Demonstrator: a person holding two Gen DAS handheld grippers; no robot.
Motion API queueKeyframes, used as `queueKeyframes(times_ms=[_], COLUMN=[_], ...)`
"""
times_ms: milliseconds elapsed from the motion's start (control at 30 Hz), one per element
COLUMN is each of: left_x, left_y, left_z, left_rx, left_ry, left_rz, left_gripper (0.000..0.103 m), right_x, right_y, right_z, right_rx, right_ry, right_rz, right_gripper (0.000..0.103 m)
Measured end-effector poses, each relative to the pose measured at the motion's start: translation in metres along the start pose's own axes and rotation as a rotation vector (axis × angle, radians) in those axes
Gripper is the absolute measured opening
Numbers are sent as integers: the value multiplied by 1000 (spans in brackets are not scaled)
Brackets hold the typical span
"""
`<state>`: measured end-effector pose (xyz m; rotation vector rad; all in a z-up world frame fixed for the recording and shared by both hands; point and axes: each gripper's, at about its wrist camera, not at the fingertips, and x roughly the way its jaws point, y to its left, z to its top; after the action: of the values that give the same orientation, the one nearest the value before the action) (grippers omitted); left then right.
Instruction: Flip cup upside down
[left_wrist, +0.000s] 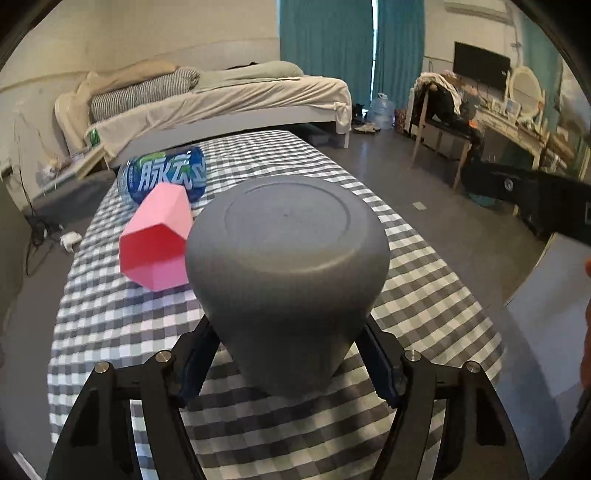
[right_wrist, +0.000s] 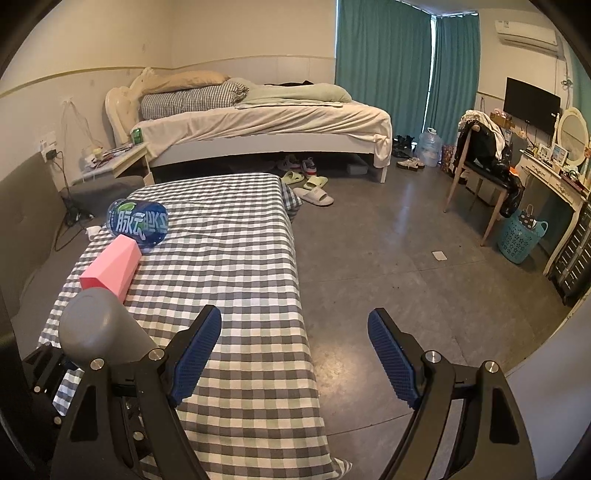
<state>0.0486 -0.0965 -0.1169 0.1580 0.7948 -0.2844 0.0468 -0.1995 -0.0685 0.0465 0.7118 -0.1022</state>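
A: As seen from the left wrist view, what is held?

B: A grey cup (left_wrist: 286, 273) is clamped between the blue ribbed pads of the left gripper (left_wrist: 286, 354), its flat ringed base turned toward the camera and tilted up. The mouth is hidden; it appears to sit just above or on the checked cloth of the worktop (left_wrist: 424, 295), which cannot be told. The cup looks matte, smooth and tapered. Beside it, a pink faceted cup (left_wrist: 155, 240) is lying on its side, with a blue-labelled bottle (left_wrist: 164, 177) just behind.

A: How should the step be done well?

B: By judgement, the rim should be levelled against the cloth before the hold is loosened, since soft fabric could let it tip.

A: And from the right wrist view?

B: The right gripper (right_wrist: 295, 354) is spread wide with nothing held, hanging over the worktop's edge. The grey cup (right_wrist: 99, 325) is seen at far left.
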Motion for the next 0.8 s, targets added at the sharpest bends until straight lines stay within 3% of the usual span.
queueKeyframes(times_ms=[367,500,633,800], left_x=[23,28,15,-20], left_y=[6,6,7,10], left_z=[9,7,-1,-13], left_rx=[-14,-24,-5,-3], left_ry=[3,57,46,17], left_rz=[55,60,61,53], left_gripper=[74,82,82,83], right_x=[13,9,-1,-18], right_y=[1,1,-3,-1], right_z=[-2,-1,0,-9], right_rx=[0,8,-12,0], right_ry=[38,28,-14,-17], right_rz=[5,11,-18,28], right_gripper=[82,82,82,82])
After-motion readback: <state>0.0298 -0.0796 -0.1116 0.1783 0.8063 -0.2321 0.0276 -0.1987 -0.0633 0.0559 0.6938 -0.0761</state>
